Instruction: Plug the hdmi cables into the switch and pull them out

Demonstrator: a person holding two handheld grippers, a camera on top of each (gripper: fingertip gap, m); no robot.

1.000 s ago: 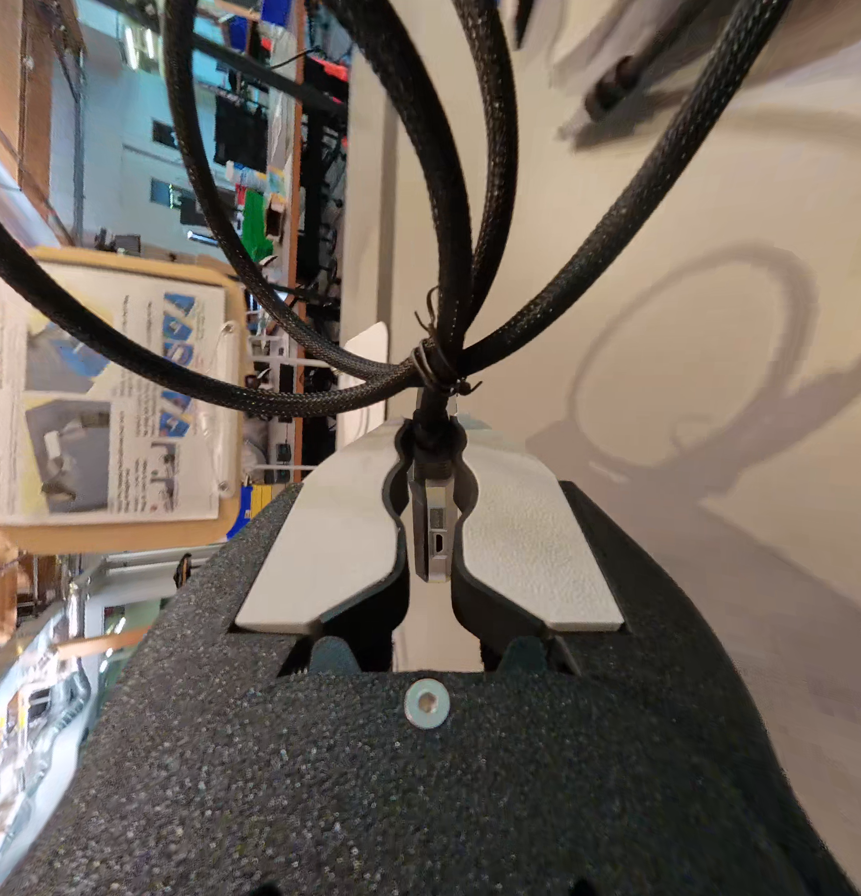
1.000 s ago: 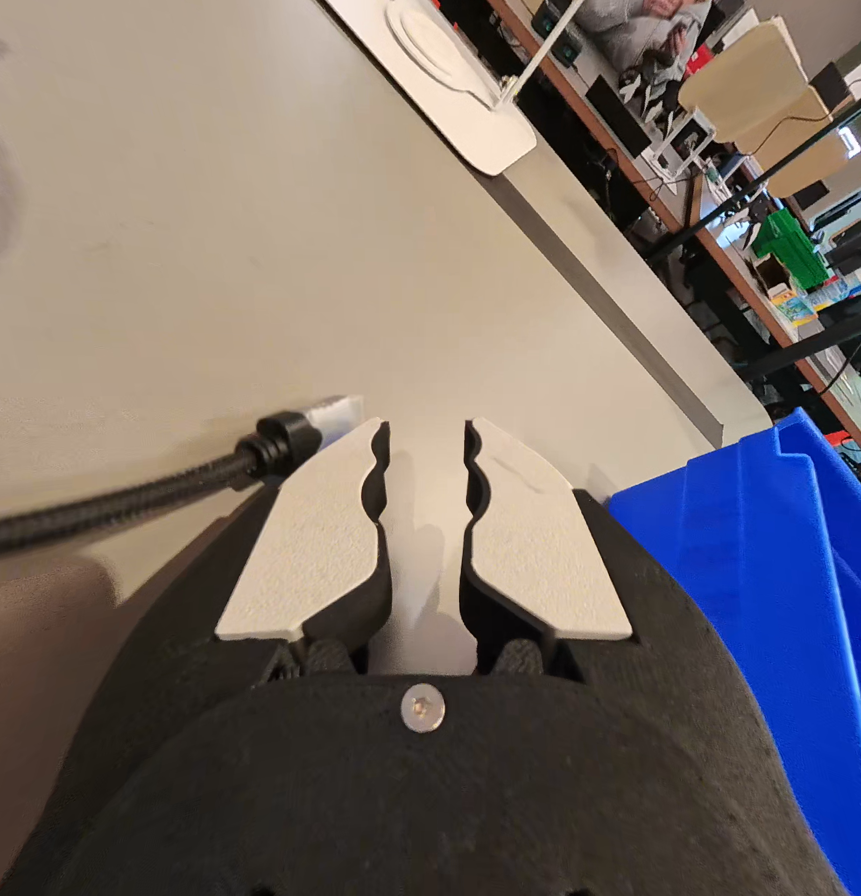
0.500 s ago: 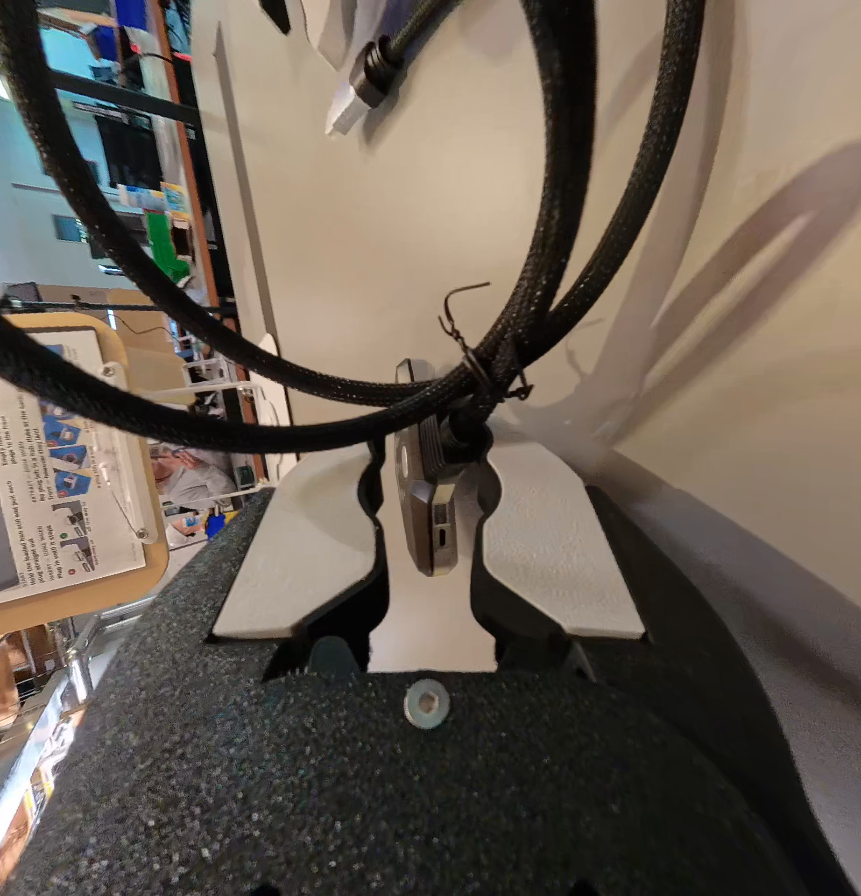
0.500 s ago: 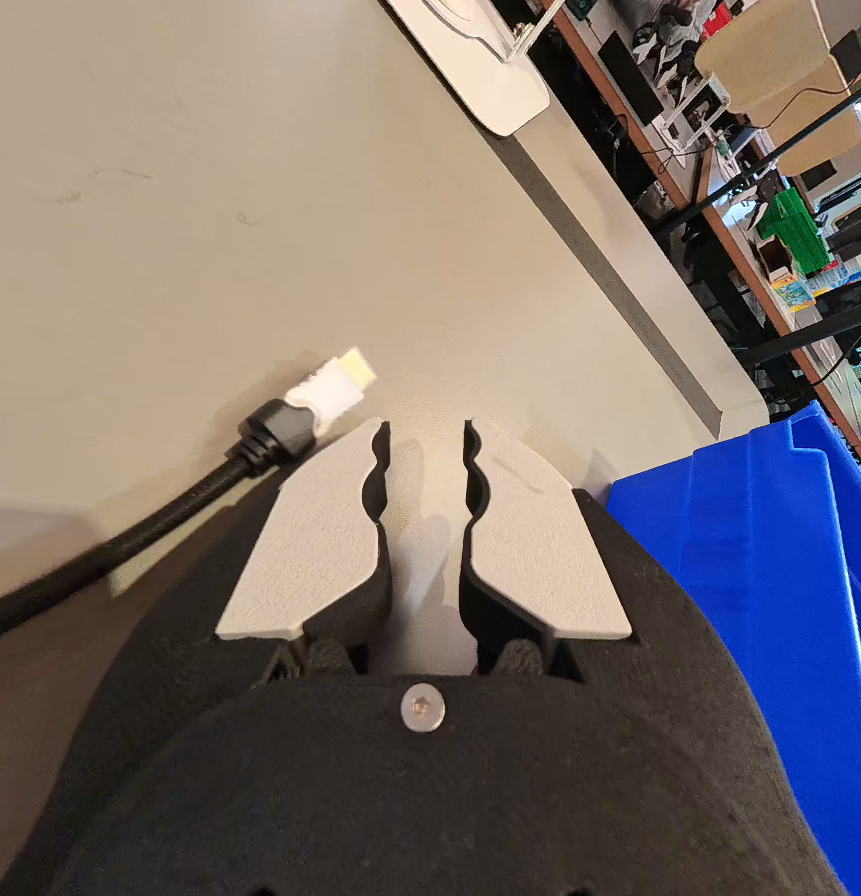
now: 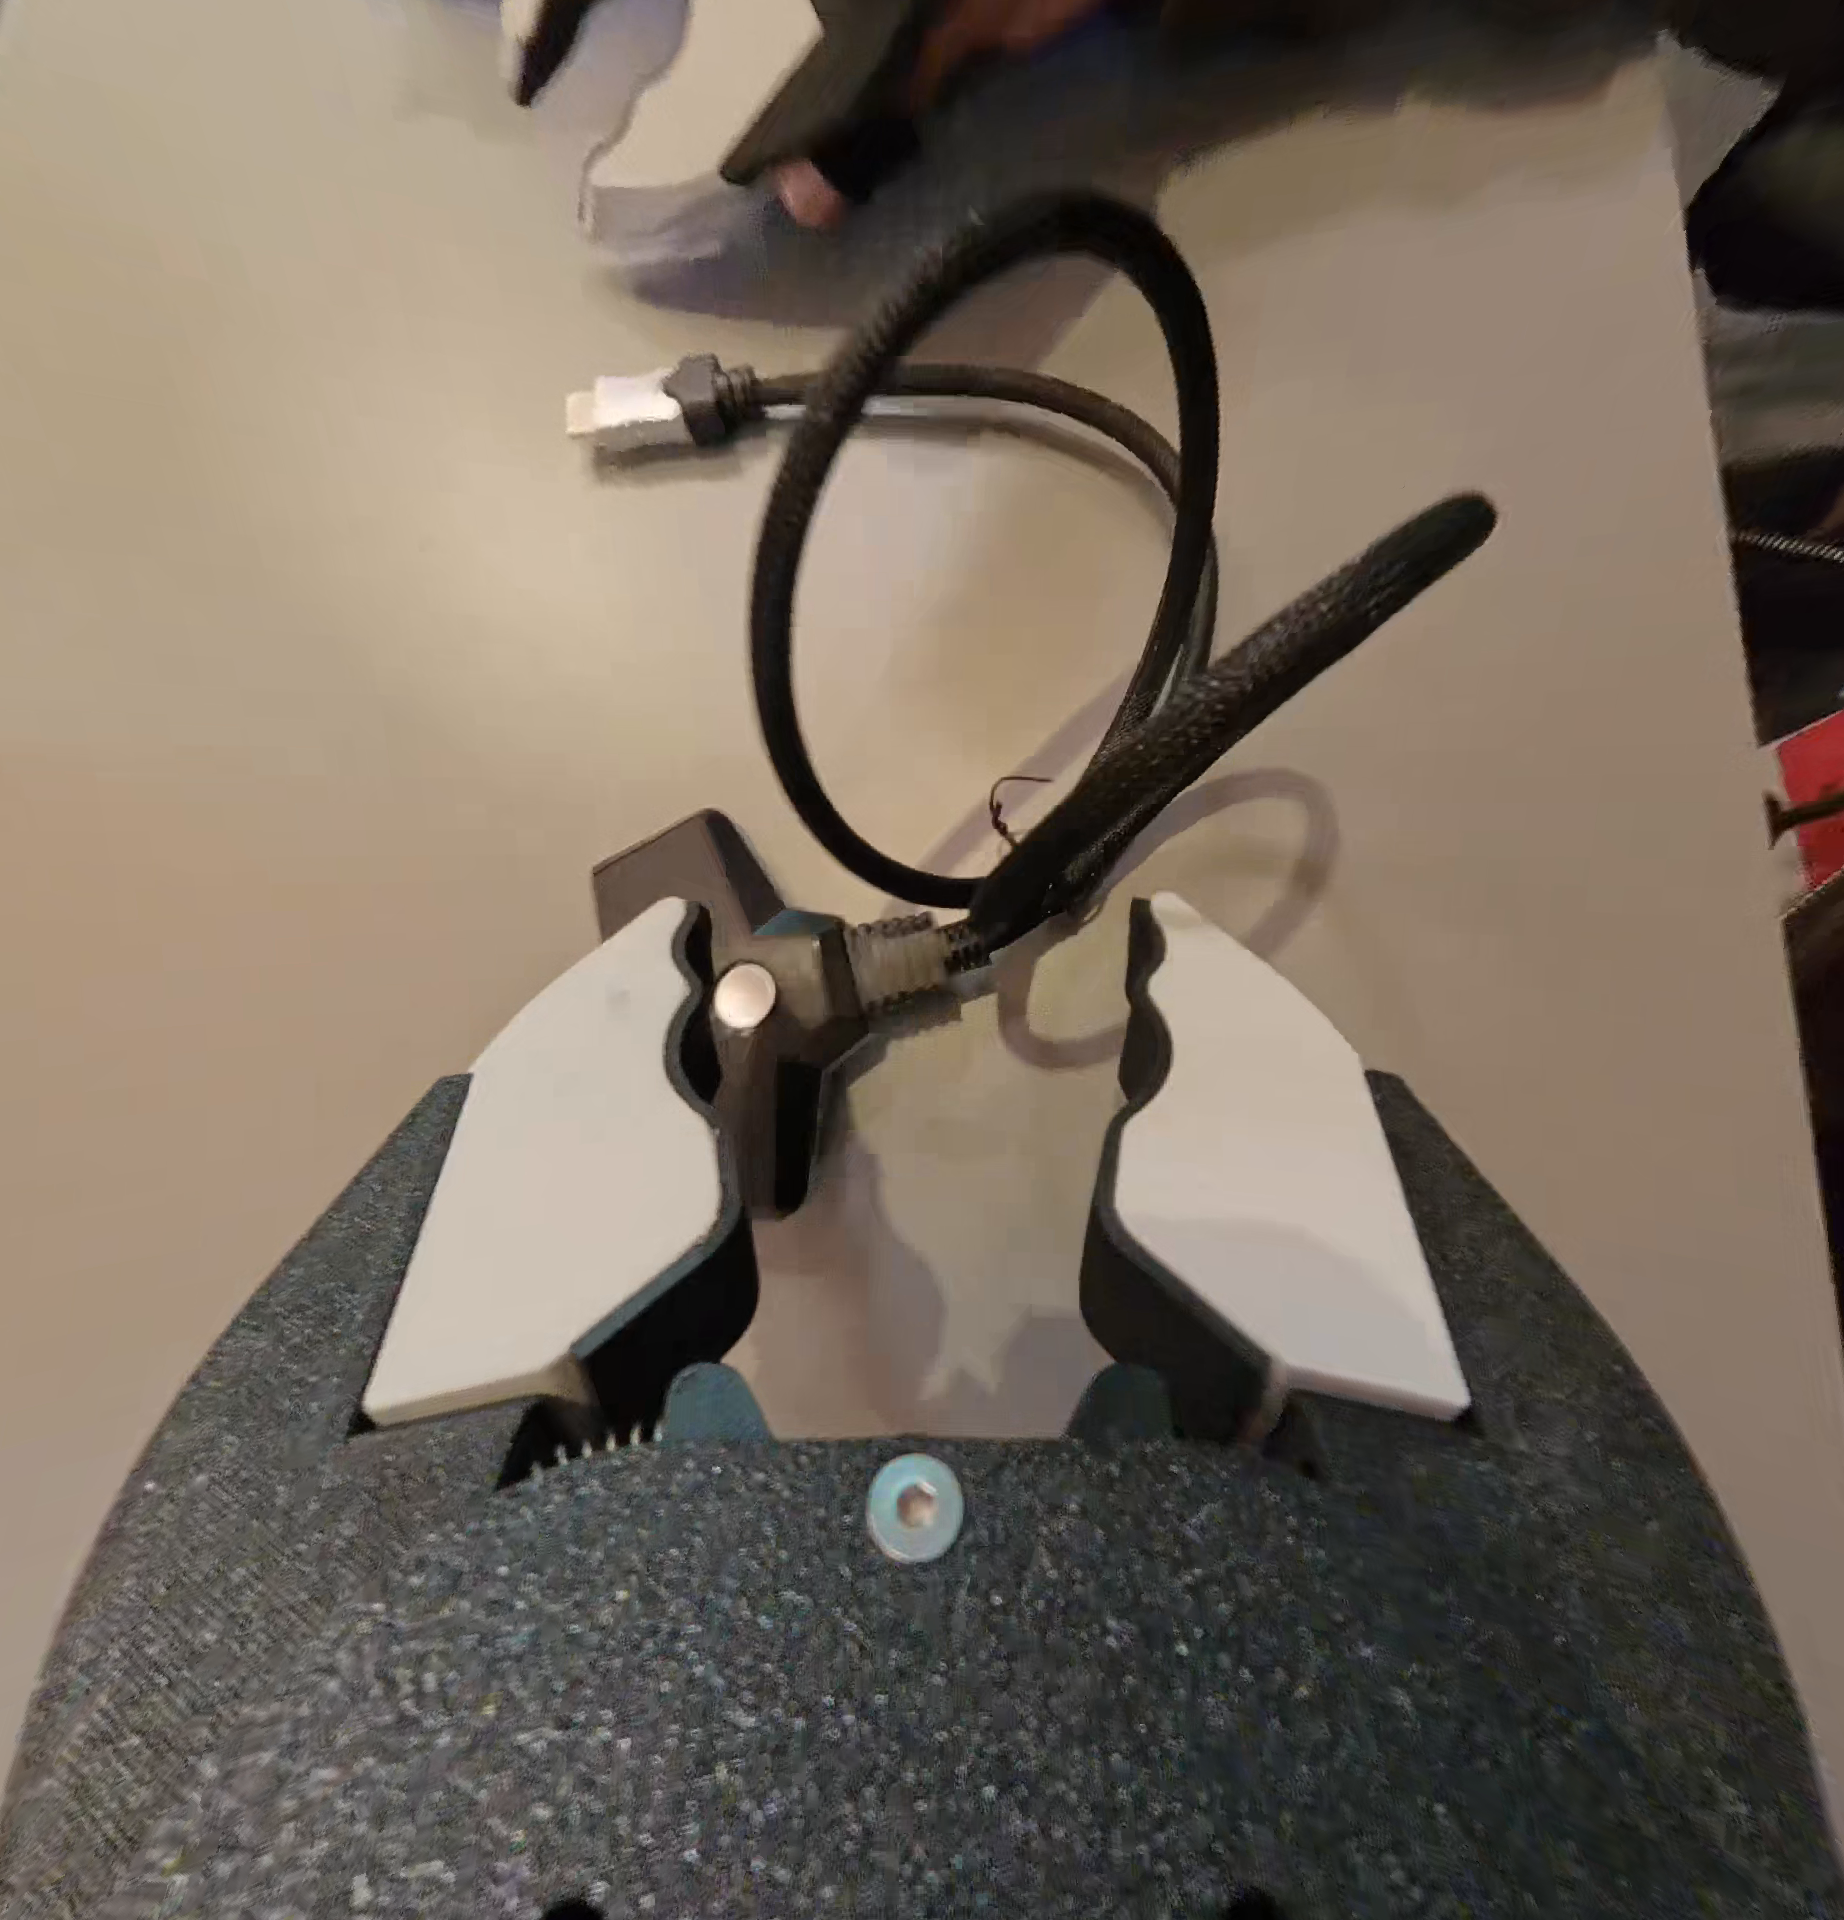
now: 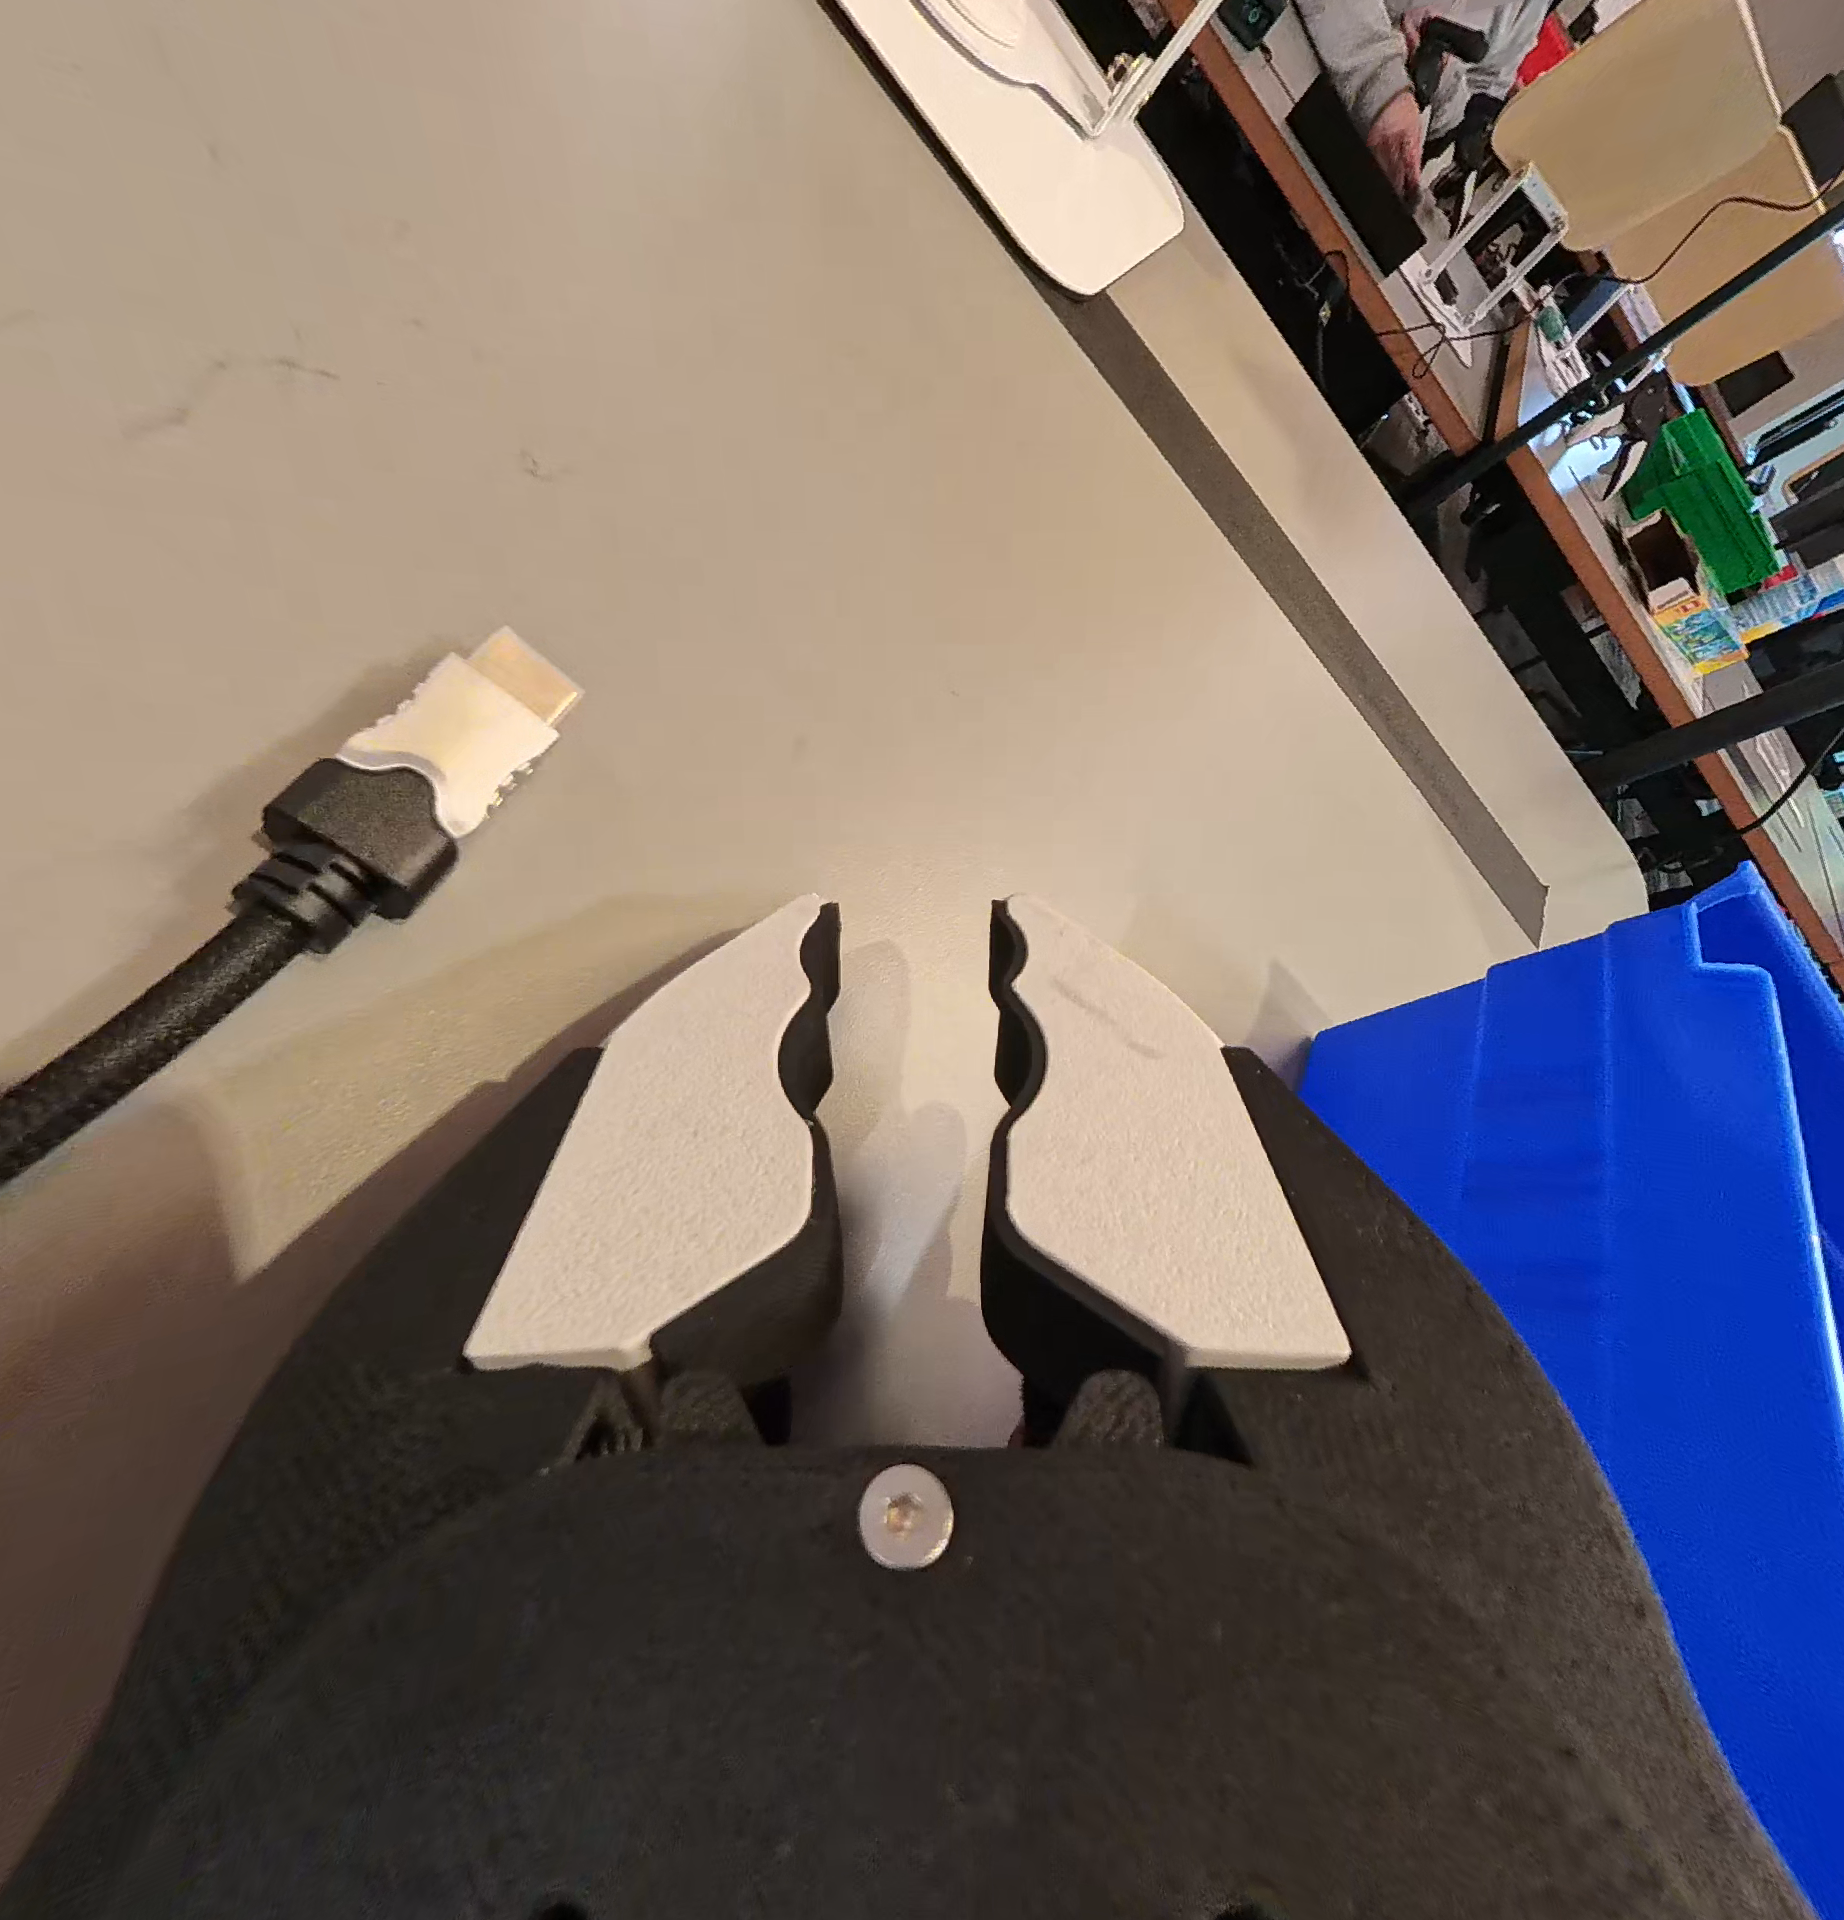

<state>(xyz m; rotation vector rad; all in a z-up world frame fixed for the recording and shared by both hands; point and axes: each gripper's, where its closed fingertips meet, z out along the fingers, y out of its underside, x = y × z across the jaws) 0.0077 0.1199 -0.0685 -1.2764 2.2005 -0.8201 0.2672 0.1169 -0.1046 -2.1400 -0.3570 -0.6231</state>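
Note:
In the left wrist view my left gripper (image 5: 913, 904) stands wide open just over the beige table (image 5: 274, 623). A dark grey adapter (image 5: 783, 1049) with a round silver button lies between the fingers against the left finger (image 5: 585, 1122). The right finger is well clear of it. Its black braided cable (image 5: 783, 623) loops up from the adapter, bound by a thin wire tie (image 5: 1006, 821), and ends in a silver-white plug (image 5: 632, 410) lying on the table. My right gripper (image 6: 916, 914) is partly open with nothing between its pads. The same plug (image 6: 461, 738) lies to its left.
A blue bin (image 6: 1624, 1247) stands close on the right of my right gripper. A white flat base (image 6: 1022, 156) sits at the table's far edge. A gloved hand with the other gripper (image 5: 824, 135) is blurred at the top of the left wrist view. The table's edge (image 5: 1718, 520) runs down the right. The left gripper's tips are roughly 25 centimetres from the right gripper's. To the silver-white plug (image 5: 632, 410): right tips about 7 centimetres, left tips about 15 centimetres. My right wrist view (image 6: 408, 718) looks at it from another angle.
My left jaws opened wide and let go of the adapter they were shut on a second ago. The adapter and cable coil came down onto the table. The plug has slid clear of my right gripper.

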